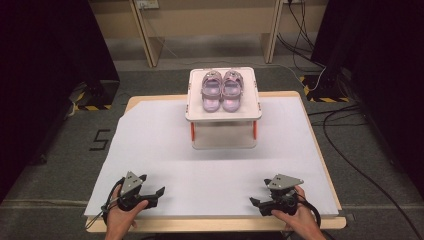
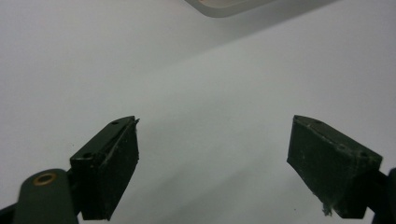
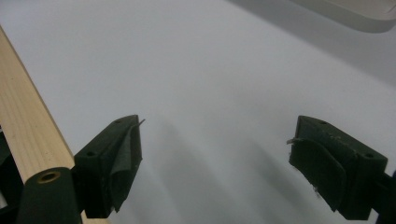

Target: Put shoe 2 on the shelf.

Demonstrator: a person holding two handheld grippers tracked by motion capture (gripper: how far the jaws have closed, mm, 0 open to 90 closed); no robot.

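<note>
Both tools sit low in the frame near the table's front edge, left gripper (image 1: 152, 192) and right gripper (image 1: 259, 202), jaws spread wide and empty. Pink sandals (image 1: 222, 90) rest on the white stand (image 1: 195, 112) at upper centre, bare white sheet (image 1: 210, 165) between.

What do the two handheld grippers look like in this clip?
Both the left gripper and the right gripper are black with two blocky jaws, each topped by a grey three-cornered plate. A dark cable trails from each. The black pads look worn and frayed at the edges.
</note>
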